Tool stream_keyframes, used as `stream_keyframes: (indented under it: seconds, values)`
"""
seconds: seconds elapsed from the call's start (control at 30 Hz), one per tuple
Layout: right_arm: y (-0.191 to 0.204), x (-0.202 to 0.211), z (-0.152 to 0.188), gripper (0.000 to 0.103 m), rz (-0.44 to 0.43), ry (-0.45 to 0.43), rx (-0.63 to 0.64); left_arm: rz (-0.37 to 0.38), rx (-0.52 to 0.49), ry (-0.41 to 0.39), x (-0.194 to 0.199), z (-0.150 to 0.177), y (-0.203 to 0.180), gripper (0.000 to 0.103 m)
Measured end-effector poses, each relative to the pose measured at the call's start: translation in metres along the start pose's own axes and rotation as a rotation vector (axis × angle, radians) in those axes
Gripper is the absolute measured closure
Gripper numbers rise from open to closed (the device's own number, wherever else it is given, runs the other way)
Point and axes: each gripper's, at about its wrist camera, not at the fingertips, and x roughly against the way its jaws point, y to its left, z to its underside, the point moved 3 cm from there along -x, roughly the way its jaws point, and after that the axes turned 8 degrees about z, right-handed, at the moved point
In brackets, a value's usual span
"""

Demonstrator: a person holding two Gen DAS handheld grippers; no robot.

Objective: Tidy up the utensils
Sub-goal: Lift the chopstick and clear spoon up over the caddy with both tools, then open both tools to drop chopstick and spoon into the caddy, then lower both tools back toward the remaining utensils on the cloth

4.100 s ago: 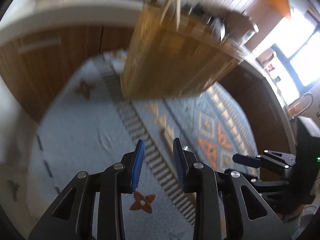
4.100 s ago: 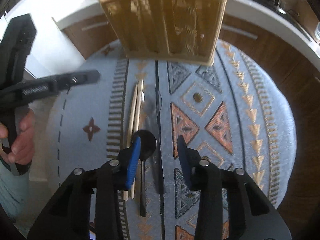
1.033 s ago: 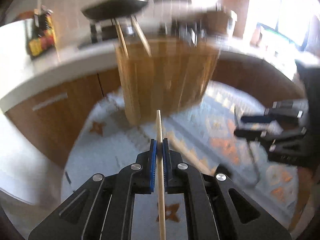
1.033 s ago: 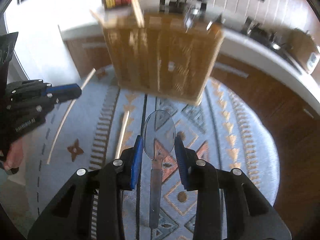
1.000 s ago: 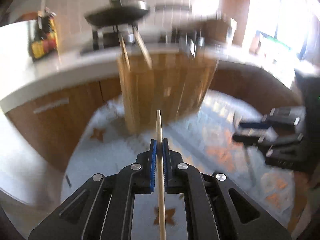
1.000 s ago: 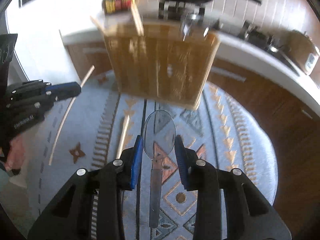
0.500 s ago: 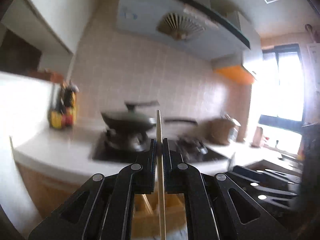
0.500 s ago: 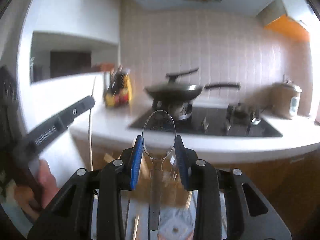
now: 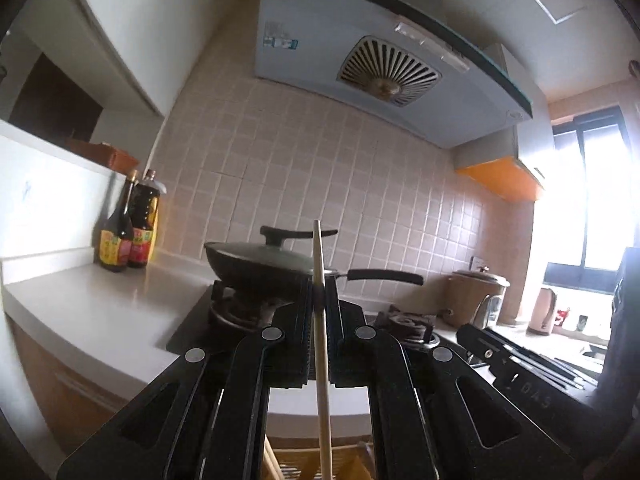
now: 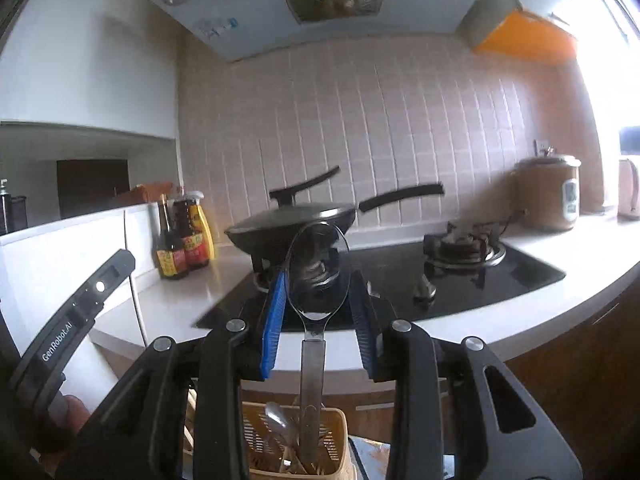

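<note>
on the white counter, a lidded wok beside two bottles.

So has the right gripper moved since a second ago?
Yes. The right gripper, shut on the spoon, rose and tilted up: the utensil basket, then ahead above its fingertips, now sits below them.

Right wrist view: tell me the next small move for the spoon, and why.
Probably lower it handle-first into the utensil basket. The right hand-held gripper holds the clear spoon by its bowl, bowl up, the handle hanging just above the basket's open top, where other spoons already stand.
</note>
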Motion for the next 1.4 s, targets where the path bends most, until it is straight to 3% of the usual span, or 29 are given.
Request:
stream_keyframes:
  seconds: [0.17, 0.4, 0.47, 0.73, 0.9, 1.07, 1.17, 1.3, 1.4]
  values:
    - [-0.002, -0.012, 0.021, 0.074, 0.036, -0.01, 0.012, -0.053, 0.008, 0.037, -0.016, 0.022, 0.007, 0.099]
    - [-0.001, -0.011, 0.038, 0.072, 0.009, 0.027, 0.026, -0.057, 0.032, 0.078, -0.016, 0.041, 0.019, 0.097]
    - [-0.001, -0.007, 0.04, 0.063, -0.004, 0.047, 0.021, -0.047, 0.029, 0.094, -0.011, 0.038, 0.02, 0.091]
    - [-0.011, 0.035, 0.028, 0.063, -0.021, 0.091, -0.021, 0.011, 0.042, 0.126, 0.032, 0.012, 0.023, 0.09]
    - [-0.012, 0.074, 0.025, 0.063, -0.036, 0.213, -0.004, 0.052, 0.015, 0.208, 0.072, -0.013, 0.019, 0.086]
    - [-0.012, 0.094, 0.045, 0.063, -0.056, 0.421, -0.005, 0.144, 0.001, 0.396, 0.1, -0.015, 0.009, 0.082]
    - [-0.007, 0.1, 0.082, 0.063, -0.098, 0.625, 0.013, 0.19, 0.013, 0.562, 0.105, 0.005, 0.006, 0.081]
    - [0.007, 0.109, 0.146, 0.063, -0.126, 0.828, 0.106, 0.196, 0.056, 0.86, 0.099, 0.073, 0.015, 0.077]
    - [0.022, 0.119, 0.192, 0.063, -0.14, 0.943, 0.195, 0.221, 0.17, 1.1, 0.089, 0.139, 0.031, 0.077]
